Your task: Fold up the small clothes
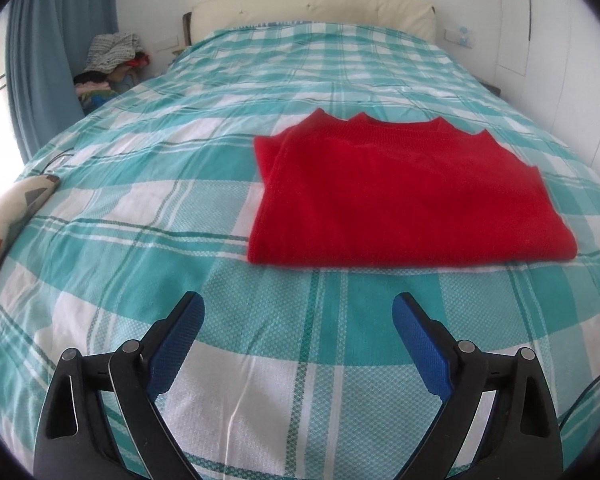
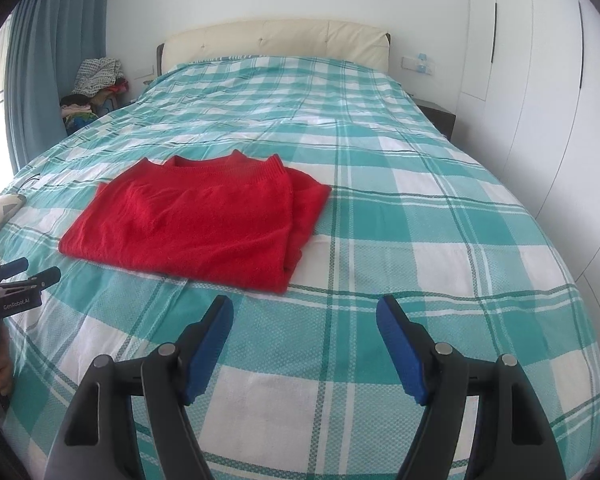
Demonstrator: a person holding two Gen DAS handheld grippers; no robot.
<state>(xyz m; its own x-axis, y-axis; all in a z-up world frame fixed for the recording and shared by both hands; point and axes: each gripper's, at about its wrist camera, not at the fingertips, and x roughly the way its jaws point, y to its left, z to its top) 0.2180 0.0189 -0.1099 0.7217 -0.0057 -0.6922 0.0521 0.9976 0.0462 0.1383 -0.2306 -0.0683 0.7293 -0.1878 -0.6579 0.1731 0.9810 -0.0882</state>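
Observation:
A red knit sweater (image 1: 400, 196) lies folded into a flat rectangle on the teal and white plaid bed (image 1: 180, 208), collar toward the headboard. It also shows in the right wrist view (image 2: 196, 224), with folded layers stacked at its right edge. My left gripper (image 1: 298, 308) is open and empty, hovering over the bed just short of the sweater's near edge. My right gripper (image 2: 304, 310) is open and empty, near the sweater's near right corner. The left gripper (image 2: 36, 270) also shows at the left edge of the right wrist view.
A cream headboard (image 2: 276, 38) stands at the far end. A pile of clothes (image 2: 94, 84) sits beside a blue curtain (image 2: 40, 60) at the far left. A patterned cushion (image 1: 8, 216) lies at the bed's left edge. White wardrobe doors (image 2: 540, 80) line the right.

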